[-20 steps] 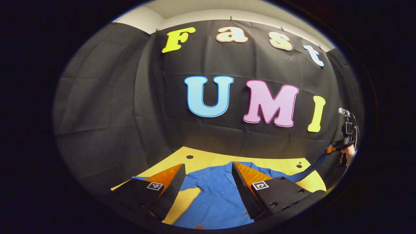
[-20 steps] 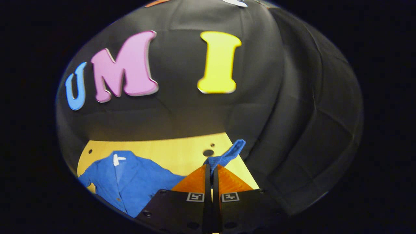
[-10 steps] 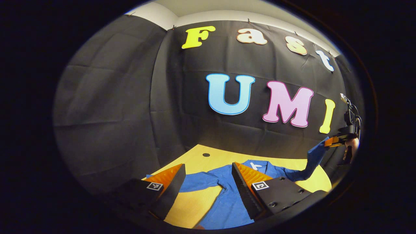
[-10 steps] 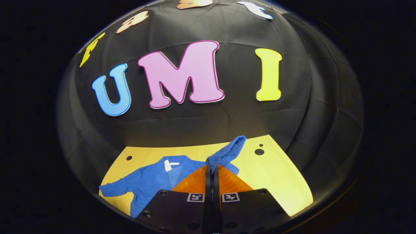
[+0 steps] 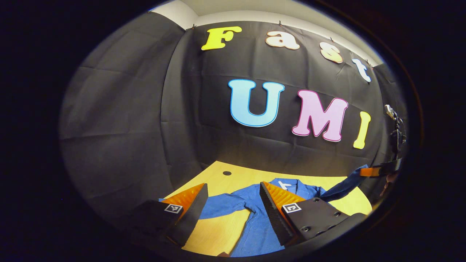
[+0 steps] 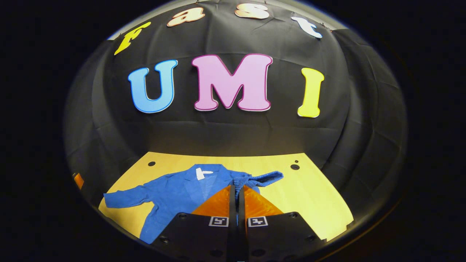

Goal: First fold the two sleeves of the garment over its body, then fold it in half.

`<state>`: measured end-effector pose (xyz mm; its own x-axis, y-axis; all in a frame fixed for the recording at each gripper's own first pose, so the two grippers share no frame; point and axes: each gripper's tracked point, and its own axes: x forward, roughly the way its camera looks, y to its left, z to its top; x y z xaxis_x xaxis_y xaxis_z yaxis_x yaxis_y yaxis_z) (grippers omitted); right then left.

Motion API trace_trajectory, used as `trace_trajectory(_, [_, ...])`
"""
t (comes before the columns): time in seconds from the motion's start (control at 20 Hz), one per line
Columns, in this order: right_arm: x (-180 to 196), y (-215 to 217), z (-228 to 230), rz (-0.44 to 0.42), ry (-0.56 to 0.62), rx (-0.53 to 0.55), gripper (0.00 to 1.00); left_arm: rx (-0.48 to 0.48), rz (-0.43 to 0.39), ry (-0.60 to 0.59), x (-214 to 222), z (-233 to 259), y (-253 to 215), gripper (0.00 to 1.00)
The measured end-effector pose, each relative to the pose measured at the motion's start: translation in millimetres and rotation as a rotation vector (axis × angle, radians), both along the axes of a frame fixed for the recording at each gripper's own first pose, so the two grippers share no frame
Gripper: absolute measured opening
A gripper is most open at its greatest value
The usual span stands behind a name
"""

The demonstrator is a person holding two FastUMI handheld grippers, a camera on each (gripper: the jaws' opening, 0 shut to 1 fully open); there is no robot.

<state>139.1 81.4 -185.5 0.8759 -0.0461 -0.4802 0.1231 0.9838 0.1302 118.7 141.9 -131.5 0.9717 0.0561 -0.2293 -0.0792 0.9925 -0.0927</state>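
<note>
A blue shirt (image 6: 174,196) lies flat on the yellow table (image 6: 309,196), collar toward the wall. My right gripper (image 6: 236,187) is shut on the shirt's right sleeve (image 6: 264,179), whose cuff sticks out past the fingertips just above the shirt's shoulder. In the left gripper view the right gripper (image 5: 364,171) hangs at the far right with that sleeve (image 5: 342,185) stretched up from the shirt (image 5: 255,225). My left gripper (image 5: 233,187) is open above the table, apart from the cloth. The left sleeve (image 5: 220,204) lies spread out sideways below its fingers.
The table (image 5: 214,233) has small round holes (image 6: 295,167) near its far corners. The black cloth wall (image 5: 127,127) rises right behind its far edge. Bare tabletop lies to the right of the shirt in the right gripper view.
My right gripper has swung inward with the sleeve, lowering it from beyond the table's right edge to over the shirt's shoulder. The left gripper stays open, shifted slightly leftward.
</note>
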Motion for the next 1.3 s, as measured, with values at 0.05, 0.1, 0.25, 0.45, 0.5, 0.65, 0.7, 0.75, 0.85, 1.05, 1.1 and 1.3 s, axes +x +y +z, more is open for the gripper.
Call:
trace_trajectory(0.05, [8.8,5.8,-5.0,-0.018,0.020,0.044,0.04,0.007,-0.007,0.000,2.5,0.5,3.2,0.82])
trace_trajectory(0.1, [20.0,12.0,-9.2,-0.038,0.020,0.084,0.04,0.016,-0.012,0.000,6.2,-0.5,5.6,0.80])
trace_trajectory(0.25, [47.8,45.1,-6.6,-0.047,-0.015,0.201,0.04,0.033,-0.013,0.012,8.7,-2.9,17.1,0.82])
trace_trajectory(0.45, [29.1,70.3,-20.3,0.037,-0.033,0.098,0.04,0.036,-0.005,0.016,3.9,-4.2,30.9,0.82])
trace_trajectory(0.5, [20.5,63.6,-23.5,0.055,-0.035,0.036,0.04,0.034,-0.010,0.020,3.3,-6.9,31.1,0.81])
trace_trajectory(0.65, [9.0,52.9,3.8,0.081,-0.103,-0.048,0.04,0.039,-0.051,0.053,10.1,-17.7,26.0,0.82])
trace_trajectory(0.7, [7.9,47.9,4.3,0.063,-0.100,-0.056,0.04,0.049,-0.066,0.067,14.3,-21.3,22.8,0.82])
trace_trajectory(0.75, [10.6,43.6,6.1,0.052,-0.099,-0.054,0.04,0.061,-0.078,0.072,18.2,-21.5,19.6,0.82])
trace_trajectory(0.85, [22.2,36.9,-0.6,0.030,-0.018,-0.169,0.04,0.069,-0.105,0.056,25.1,-14.8,9.7,0.82])
trace_trajectory(1.05, [79.9,107.0,34.4,0.231,-0.079,-0.168,0.07,0.074,-0.135,0.036,34.5,-9.6,-13.0,0.82])
trace_trajectory(1.1, [95.9,118.7,31.2,0.222,-0.059,-0.131,0.04,0.082,-0.131,0.033,32.4,-8.0,-13.7,0.81])
trace_trajectory(1.3, [121.9,163.1,-50.8,0.288,0.160,0.007,0.05,0.055,-0.073,0.048,24.6,-18.0,2.3,0.82])
